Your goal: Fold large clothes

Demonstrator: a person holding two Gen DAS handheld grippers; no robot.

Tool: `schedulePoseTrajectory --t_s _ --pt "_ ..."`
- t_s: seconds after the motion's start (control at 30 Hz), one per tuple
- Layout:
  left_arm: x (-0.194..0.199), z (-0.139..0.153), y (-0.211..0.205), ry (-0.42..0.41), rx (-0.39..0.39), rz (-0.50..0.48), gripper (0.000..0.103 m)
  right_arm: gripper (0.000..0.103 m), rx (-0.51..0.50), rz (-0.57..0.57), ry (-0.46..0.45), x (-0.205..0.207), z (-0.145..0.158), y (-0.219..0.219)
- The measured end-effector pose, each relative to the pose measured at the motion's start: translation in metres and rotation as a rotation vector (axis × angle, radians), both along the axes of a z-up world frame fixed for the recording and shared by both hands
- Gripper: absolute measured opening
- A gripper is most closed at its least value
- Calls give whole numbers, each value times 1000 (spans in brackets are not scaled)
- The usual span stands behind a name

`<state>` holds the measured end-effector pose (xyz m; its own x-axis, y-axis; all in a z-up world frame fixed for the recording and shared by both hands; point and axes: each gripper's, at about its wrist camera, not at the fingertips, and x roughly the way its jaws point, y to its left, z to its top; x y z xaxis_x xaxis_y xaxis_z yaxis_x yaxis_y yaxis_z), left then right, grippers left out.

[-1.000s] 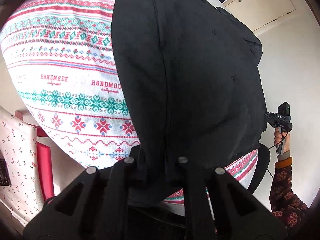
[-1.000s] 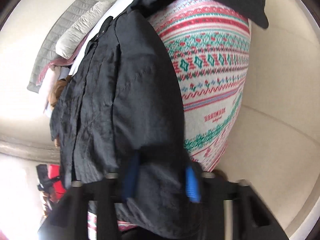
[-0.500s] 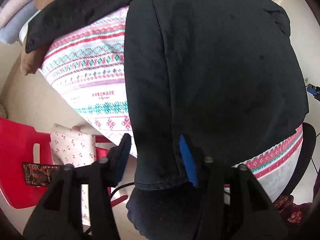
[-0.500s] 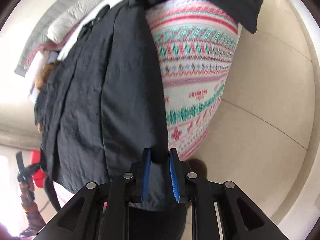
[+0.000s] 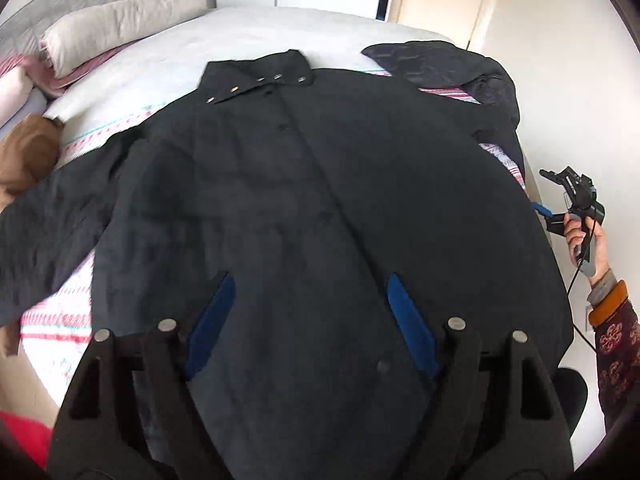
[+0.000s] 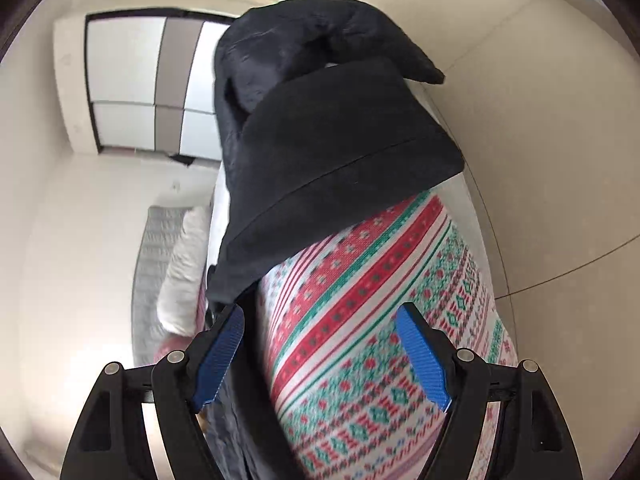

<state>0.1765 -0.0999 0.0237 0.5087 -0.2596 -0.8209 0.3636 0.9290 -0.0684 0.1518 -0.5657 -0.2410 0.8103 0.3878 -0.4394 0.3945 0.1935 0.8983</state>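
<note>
Left wrist view: the black coat (image 5: 320, 200) lies spread front-up on the bed (image 5: 320, 24), collar far; the left gripper (image 5: 308, 320) hovers over its near hem, jaws opening, empty. Take a sleeve next and fold inward.

Right wrist view: the right gripper (image 6: 320, 344), also opening and empty, faces the patterned bedspread (image 6: 380, 340) beside the right sleeve (image 6: 340, 152); grip the cuff squarely.

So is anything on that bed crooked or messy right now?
Mostly tidy: the black coat lies flat and buttoned on the patterned blanket. Its sleeve on the left sprawls out unfolded, and another dark garment sits crumpled at the far corner.
</note>
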Motion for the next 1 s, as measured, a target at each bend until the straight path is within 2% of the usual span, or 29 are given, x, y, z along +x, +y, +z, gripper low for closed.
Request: schedulePoseTrajectory --t_s 0.1,0.17,0.23,0.27,0.3,0.33,0.37,0.43,0.57,0.63,0.7,0.77,0.9,0.93,0.97,1.0 --pt "52 -6 -62 -26 -25 -81 74 80 87 -79 -6 19 -32 -21" --pt "86 -14 -103 -38 -34 -119 60 80 138 -139 -9 30 -49 -36" --pt "119 -22 -142 -49 -41 -139 54 79 181 -210 -24 39 -61 -49" --pt "133 -24 -160 -51 -53 -137 53 75 204 -240 -32 44 -66 -54" --pt "147 -26 -175 -53 -76 -131 52 53 223 -255 -36 48 -69 -60" --pt "160 -29 -186 -54 -107 -120 47 37 220 -251 -29 55 -66 -66" --pt "171 -31 -194 -54 -138 -106 40 12 185 -256 -28 57 -57 -73" --pt "189 -36 -209 -38 -222 -83 31 9 29 -269 -110 53 -13 -89" --pt "197 -56 -242 -7 -409 -125 20 7 -152 -274 -290 44 86 -111" --pt "194 -91 -262 98 -500 -161 15 7 -244 -245 -335 49 127 -107" --pt "187 -125 -279 154 -490 -180 9 6 -308 -199 -387 56 156 -96" --pt "194 -121 -275 193 -515 -161 8 6 -363 -162 -414 65 180 -78" --pt "185 -103 -271 164 -447 -227 10 6 -394 -100 -489 72 222 -50" --pt "183 -98 -268 166 -437 -237 19 6 -414 -83 -503 75 235 -43" --pt "181 -93 -263 180 -442 -245 37 6 -435 -65 -515 68 243 -35" --pt "181 -86 -255 193 -457 -252 47 7 -452 -49 -528 68 255 -27"
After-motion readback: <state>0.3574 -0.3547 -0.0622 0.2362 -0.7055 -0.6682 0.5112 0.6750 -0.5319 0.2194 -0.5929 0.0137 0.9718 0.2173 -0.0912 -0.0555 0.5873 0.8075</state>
